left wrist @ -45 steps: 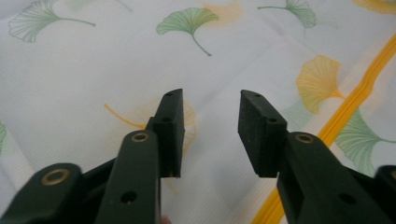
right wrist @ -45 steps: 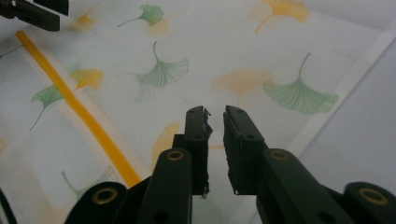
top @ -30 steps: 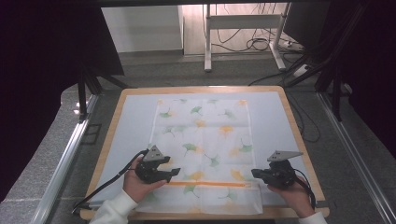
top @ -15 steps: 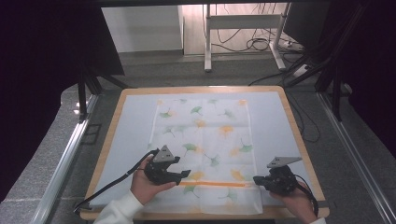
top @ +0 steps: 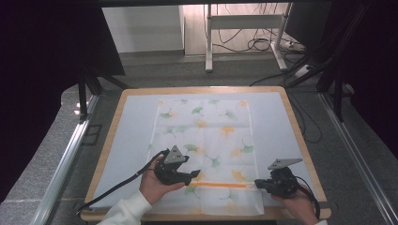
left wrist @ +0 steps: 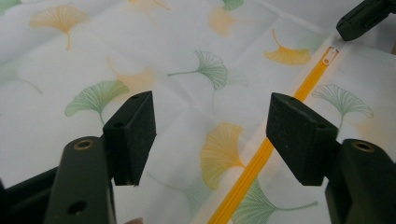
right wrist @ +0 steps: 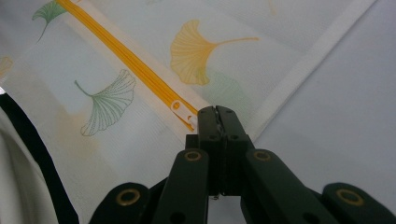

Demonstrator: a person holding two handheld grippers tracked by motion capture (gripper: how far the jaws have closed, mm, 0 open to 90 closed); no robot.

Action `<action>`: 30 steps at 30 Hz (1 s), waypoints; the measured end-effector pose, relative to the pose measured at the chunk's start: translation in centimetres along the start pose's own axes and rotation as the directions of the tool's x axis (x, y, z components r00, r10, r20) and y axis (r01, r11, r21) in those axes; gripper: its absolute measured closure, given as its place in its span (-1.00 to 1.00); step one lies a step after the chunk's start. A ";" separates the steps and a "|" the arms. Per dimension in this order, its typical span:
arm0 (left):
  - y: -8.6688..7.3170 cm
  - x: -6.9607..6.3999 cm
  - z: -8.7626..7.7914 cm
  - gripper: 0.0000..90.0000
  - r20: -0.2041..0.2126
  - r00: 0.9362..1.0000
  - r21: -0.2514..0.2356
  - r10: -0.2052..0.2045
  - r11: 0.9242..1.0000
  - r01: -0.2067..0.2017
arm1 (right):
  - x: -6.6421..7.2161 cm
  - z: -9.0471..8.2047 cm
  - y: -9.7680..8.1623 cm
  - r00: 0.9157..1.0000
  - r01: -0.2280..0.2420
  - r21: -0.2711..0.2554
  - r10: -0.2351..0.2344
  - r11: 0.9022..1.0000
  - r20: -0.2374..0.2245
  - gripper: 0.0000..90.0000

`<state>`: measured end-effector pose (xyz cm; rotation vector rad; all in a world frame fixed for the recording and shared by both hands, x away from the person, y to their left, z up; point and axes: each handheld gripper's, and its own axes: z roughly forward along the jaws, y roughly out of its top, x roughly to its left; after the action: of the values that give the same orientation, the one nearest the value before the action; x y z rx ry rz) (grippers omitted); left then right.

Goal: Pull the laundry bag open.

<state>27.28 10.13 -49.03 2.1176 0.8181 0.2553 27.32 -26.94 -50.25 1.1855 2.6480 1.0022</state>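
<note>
The ginkgo-print cloth bag (top: 206, 150) lies flat on the counter (top: 286, 101), its orange zipper (top: 220, 184) running across the near end. The left tool (top: 195, 175), jaws apart and empty, has slid in from the cloth's edge to hover over the zipper. The right tool (top: 259, 183) sits pinched together at the zipper pull (right wrist: 183, 110), so unzipping looks ready to begin
</note>
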 end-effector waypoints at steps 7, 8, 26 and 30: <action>0.5 -2.0 0.8 -0.06 0.048 0.998 0.047 0.036 0.998 -0.038 | 0.0 0.2 0.2 1.000 -0.002 0.004 0.002 1.000 0.011 0.98; 0.6 -2.4 1.0 -0.04 0.068 0.997 0.048 0.034 0.998 -0.037 | 0.0 0.2 0.2 1.000 -0.003 0.005 0.003 1.000 0.012 0.98; 4.2 -7.5 6.9 0.17 0.208 0.978 0.117 0.024 0.992 -0.050 | -0.1 0.3 0.2 1.000 -0.008 0.021 0.008 1.000 -0.007 0.98; 4.2 -7.0 7.6 0.21 0.212 0.977 0.127 -0.016 0.992 -0.012 | -0.1 0.4 0.2 1.000 -0.010 0.022 0.011 1.000 -0.006 0.98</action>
<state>27.20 -1.02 -49.96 2.2172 0.7260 -0.0273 27.64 -26.66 -50.43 1.2038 2.6673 0.9825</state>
